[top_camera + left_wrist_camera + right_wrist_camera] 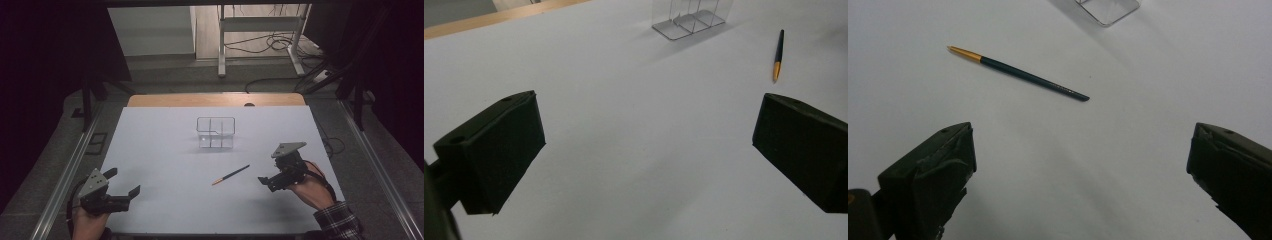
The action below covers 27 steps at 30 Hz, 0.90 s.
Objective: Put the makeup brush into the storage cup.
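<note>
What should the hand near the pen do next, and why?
Probably the right gripper should ease forward toward the pen and bring its jaws around the dark shaft. Its jaws are open and empty, the pen lies flat on the white table just ahead of it, and the clear organizer stands empty beyond.

Standing just above frame centre on the white table (160, 150): clear box (215, 132), split into compartments. Peeking out behind the table's far side: wooden edge (215, 99). Standing at upper centre-right: white stand (260, 25), with cables (272, 46) trailing across the floor around it. Running down both sides of the frame: metal rails (65, 180).
</note>
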Motion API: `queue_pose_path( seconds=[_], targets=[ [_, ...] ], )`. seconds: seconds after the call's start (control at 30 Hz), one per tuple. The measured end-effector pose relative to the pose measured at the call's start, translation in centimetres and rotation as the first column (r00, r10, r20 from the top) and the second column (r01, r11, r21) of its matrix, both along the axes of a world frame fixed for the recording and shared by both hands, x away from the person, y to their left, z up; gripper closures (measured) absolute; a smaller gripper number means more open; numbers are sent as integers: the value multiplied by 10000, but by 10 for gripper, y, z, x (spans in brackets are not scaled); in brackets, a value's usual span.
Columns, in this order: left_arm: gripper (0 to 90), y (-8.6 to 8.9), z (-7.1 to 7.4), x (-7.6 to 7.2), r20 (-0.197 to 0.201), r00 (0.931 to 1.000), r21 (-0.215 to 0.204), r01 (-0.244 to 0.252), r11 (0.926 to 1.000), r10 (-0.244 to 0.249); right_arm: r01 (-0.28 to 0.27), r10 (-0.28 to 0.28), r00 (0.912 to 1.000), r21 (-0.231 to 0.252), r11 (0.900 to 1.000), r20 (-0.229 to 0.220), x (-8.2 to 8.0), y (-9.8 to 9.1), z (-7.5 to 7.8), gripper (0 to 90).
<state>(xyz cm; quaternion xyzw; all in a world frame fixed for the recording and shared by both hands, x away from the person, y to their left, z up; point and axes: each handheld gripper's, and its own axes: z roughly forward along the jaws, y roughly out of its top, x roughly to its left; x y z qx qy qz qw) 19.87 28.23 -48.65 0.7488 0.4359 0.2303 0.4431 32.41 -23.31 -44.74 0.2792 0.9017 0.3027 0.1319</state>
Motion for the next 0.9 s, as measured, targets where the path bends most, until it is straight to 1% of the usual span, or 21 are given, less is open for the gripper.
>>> queue_pose_path(
  seconds=[0.2, 0.3, 0.57, 0.8, 0.83, 0.9],
  targets=[
    [5, 0, 0, 0, -12, 10000, 6, 0, 10000, 0, -121, 119, 9999, -214, 9997, -114, 5, 5, -1, 0],
    [5, 0, 0, 0, -13, 10000, 19, 4, 10000, -4, -177, 175, 9998, -332, 9993, -73, 7, 7, -2, 0],
    [5, 0, 0, 0, -49, 10000, 38, 2, 10000, -1, -279, 269, 9995, -559, 9980, -184, 12, 18, -3, 0],
    [4, 0, -1, 1, -80, 10000, 15, -14, 10000, 14, -201, 175, 9990, -632, 9978, -422, 17, 26, -5, 0],
    [4, 0, -1, 1, -107, 9999, 29, -22, 10000, 23, -222, 186, 9983, -651, 9976, -546, 19, 28, -5, 0],
    [4, 0, -1, 1, -115, 9999, 35, -18, 10000, 18, -240, 198, 9979, -673, 9974, -617, 20, 31, -6, 0]
  ],
)
